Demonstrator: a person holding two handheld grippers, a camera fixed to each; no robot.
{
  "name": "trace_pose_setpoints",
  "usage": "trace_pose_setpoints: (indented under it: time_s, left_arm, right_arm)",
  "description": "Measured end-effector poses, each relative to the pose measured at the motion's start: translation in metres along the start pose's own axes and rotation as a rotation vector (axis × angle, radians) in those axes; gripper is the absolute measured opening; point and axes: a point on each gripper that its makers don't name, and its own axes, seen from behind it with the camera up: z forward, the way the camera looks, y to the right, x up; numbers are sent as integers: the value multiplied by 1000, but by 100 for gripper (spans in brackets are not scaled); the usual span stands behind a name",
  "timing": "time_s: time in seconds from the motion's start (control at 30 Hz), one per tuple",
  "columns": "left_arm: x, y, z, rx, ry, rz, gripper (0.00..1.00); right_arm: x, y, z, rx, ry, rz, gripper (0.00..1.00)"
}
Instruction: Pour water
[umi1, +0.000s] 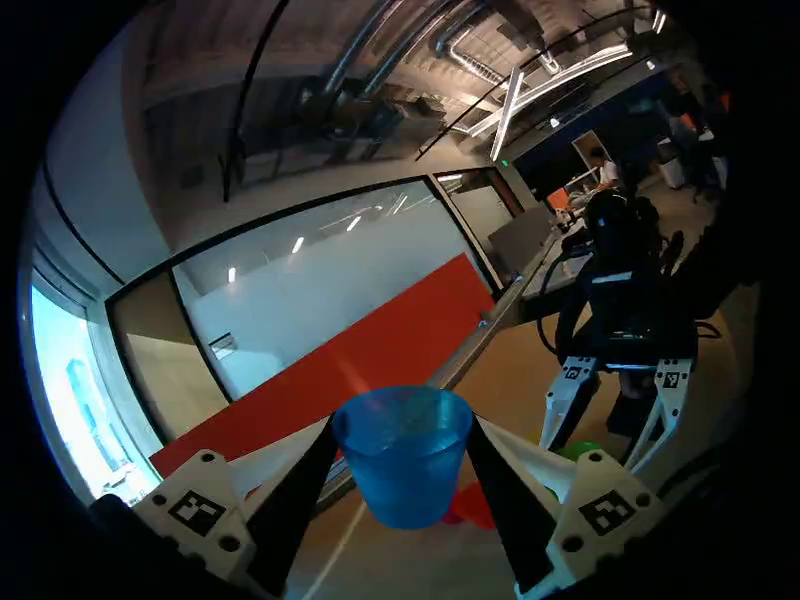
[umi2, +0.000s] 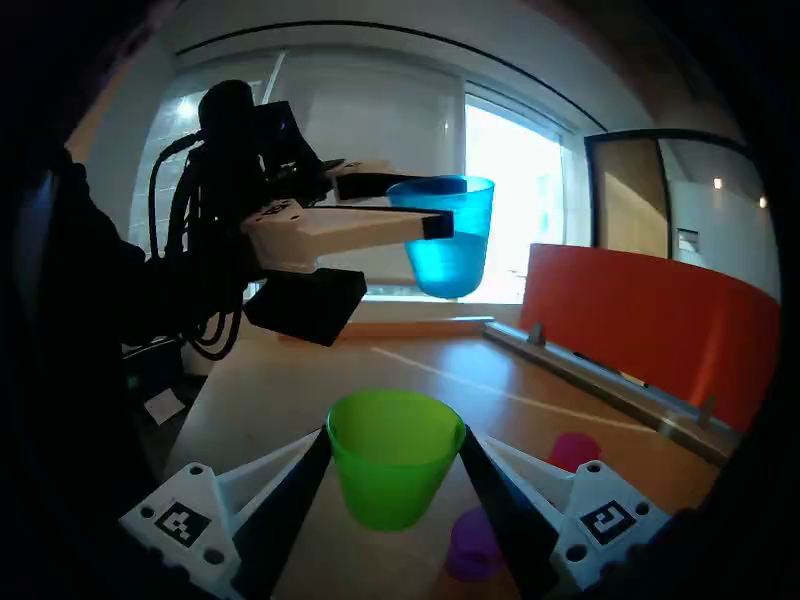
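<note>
A light wooden tabletop (umi2: 290, 400) fills the lower right gripper view. The left gripper (umi1: 403, 435) grips a translucent blue plastic cup (umi1: 403, 485) at lower centre of its view. The right gripper (umi2: 395, 445) grips a green plastic cup (umi2: 392, 485) at lower centre.

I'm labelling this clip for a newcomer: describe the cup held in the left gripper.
Above the wooden table, against the bright window, the left gripper holds a translucent blue cup. It alone is blue, unlike the green cup, pink cup and purple cup.
</note>
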Motion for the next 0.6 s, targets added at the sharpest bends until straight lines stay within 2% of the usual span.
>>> trace_pose_setpoints:
  time_s: [0.33,0.6]
  left_arm:
    - [2,5,-1,-5,6,81,86]
    - [0,5,0,1,1,98,87]
  right_arm:
    - [0,0,1,1,-1,-1,94]
    - [0,1,1,0,-2,-3,94]
